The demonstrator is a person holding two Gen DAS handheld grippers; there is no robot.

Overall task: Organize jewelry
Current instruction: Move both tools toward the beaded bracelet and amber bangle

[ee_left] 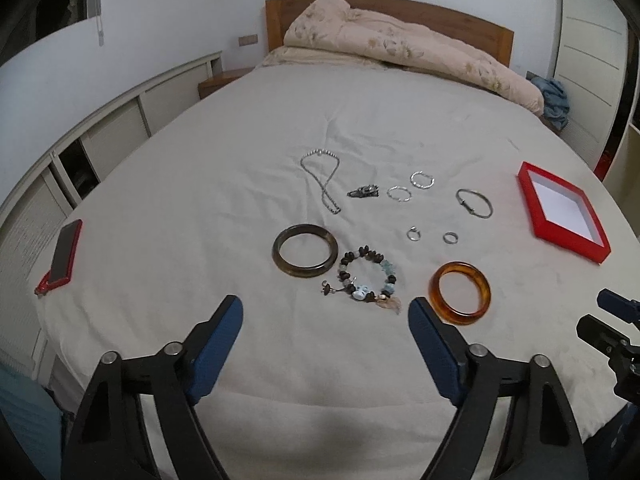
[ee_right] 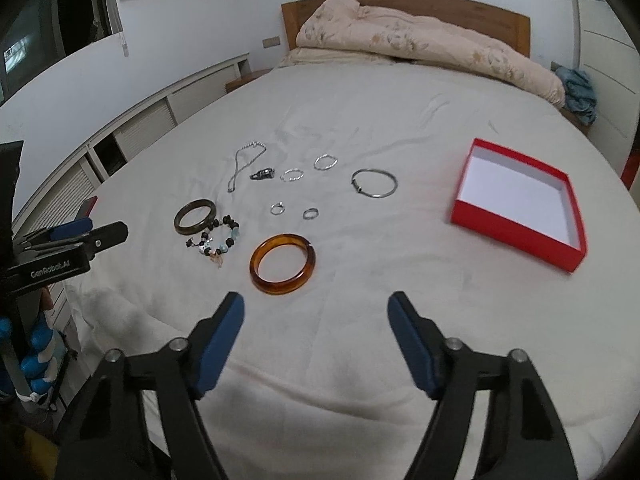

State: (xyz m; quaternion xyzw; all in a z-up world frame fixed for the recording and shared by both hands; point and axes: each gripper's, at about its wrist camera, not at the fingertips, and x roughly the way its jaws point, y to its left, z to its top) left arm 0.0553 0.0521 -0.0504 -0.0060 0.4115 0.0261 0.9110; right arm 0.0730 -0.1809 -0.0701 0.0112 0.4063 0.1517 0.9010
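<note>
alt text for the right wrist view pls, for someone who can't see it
The open right gripper hangs over a white bed sheet, nothing between its blue fingers; an amber bangle lies just ahead. Beyond lie a dark bangle, beaded bracelet, rings and a chain necklace; an empty red box sits right.

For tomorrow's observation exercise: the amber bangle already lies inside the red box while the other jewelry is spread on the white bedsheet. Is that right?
Not quite. The amber bangle lies on the white bedsheet with the other jewelry, apart from the red box, which holds nothing. The right wrist view shows it.
</note>
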